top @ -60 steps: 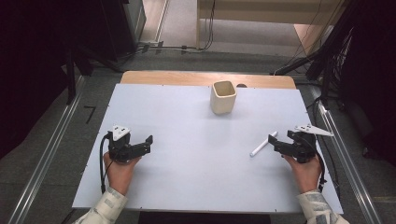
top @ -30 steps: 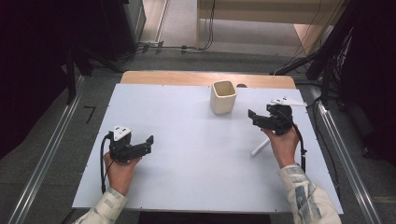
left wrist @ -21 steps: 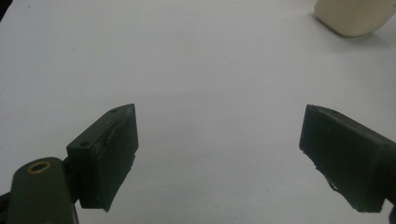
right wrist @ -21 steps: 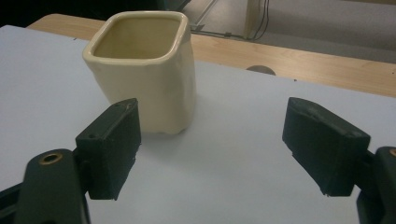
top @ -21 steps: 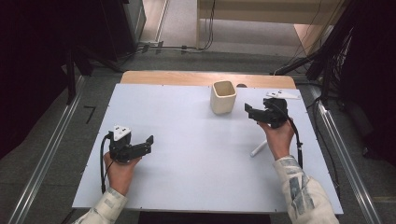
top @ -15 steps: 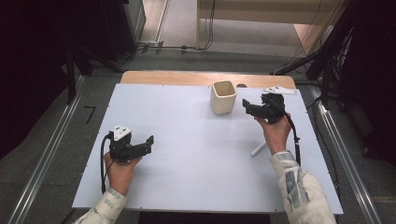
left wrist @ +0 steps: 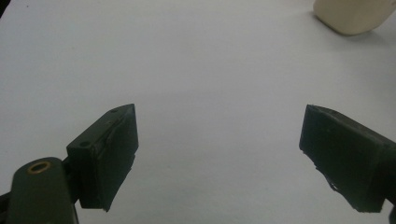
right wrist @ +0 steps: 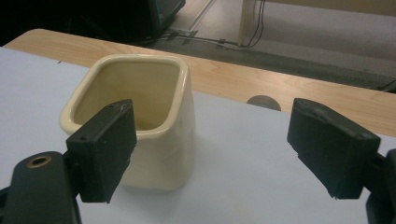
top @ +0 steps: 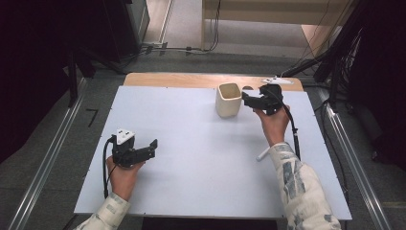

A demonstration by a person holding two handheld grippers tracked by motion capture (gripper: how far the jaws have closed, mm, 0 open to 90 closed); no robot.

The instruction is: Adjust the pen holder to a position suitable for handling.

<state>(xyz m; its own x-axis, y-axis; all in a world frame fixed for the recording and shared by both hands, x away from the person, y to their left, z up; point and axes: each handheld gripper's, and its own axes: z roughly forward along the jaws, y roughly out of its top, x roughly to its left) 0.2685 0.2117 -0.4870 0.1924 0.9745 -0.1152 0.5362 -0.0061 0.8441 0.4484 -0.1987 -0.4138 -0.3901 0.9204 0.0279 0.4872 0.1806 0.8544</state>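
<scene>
Cream square-mouthed ceramic cup (top: 228, 99) is standing upright near the far edge of the white bench (top: 191, 158), not yet gripped. Right gripper (top: 248, 99) is hovering just beside its right wall, jaws spread wide and empty; in the right gripper view the cup (right wrist: 135, 121) is sitting off toward the left jaw, not between them. Grasp seemingly left to do. White pen-like stick (top: 263, 154) is lying near the right forearm. Left gripper (top: 152, 145) is resting low on the bench, jaws wide, idle.
</scene>
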